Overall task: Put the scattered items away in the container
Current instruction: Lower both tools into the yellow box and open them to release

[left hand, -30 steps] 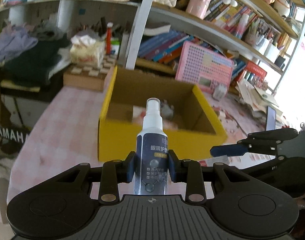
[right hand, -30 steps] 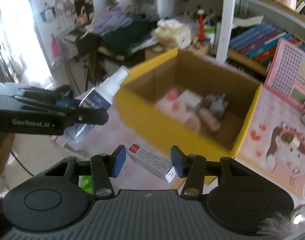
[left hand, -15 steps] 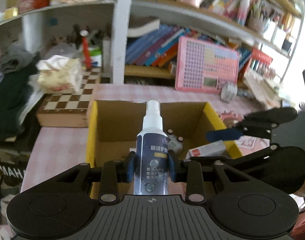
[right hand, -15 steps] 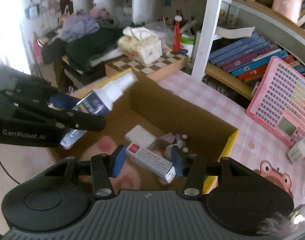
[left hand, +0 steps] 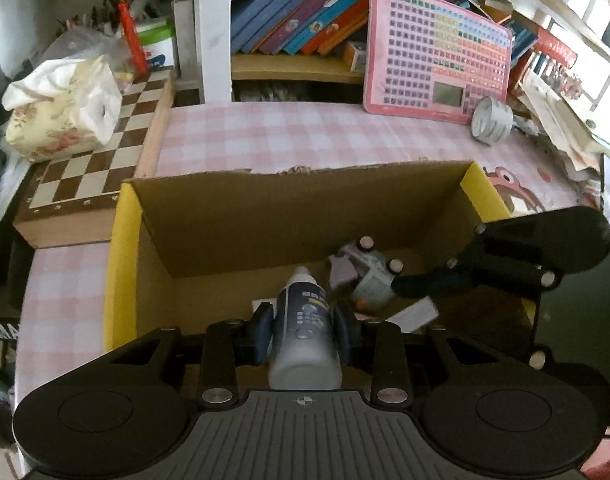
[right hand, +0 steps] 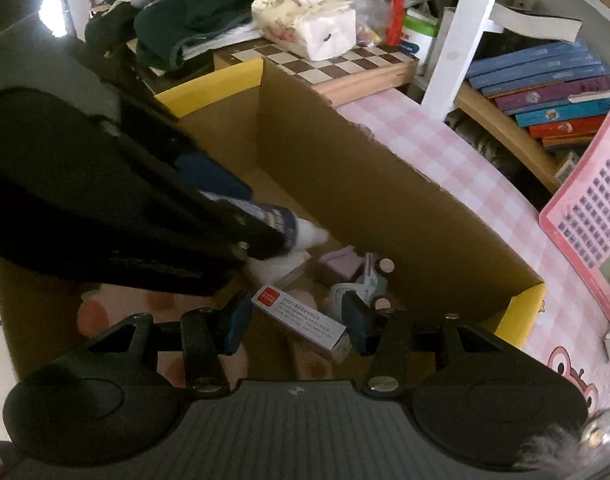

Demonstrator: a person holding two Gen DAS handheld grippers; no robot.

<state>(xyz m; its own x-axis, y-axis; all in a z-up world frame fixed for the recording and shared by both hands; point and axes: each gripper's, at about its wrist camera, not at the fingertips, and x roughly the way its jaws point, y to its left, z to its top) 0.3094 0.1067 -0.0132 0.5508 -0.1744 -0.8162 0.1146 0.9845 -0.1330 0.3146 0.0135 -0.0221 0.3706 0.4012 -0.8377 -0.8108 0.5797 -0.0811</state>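
Pinching a dark-labelled white spray bottle (left hand: 305, 328), left tool (left hand: 303, 330); right tool (right hand: 295, 320) grips a white carton (right hand: 301, 318).

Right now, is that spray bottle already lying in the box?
Not yet. The spray bottle hangs nozzle-down inside the cardboard box, clamped in the left tongs.

Matt brown cardboard box (left hand: 305, 216) w/ torn rim; glossy plastic spray bottle (left hand: 305, 332); wood chessboard (left hand: 93, 164)

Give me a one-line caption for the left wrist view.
Left gripper holds a spray bottle nozzle-down inside the yellow-edged cardboard box.
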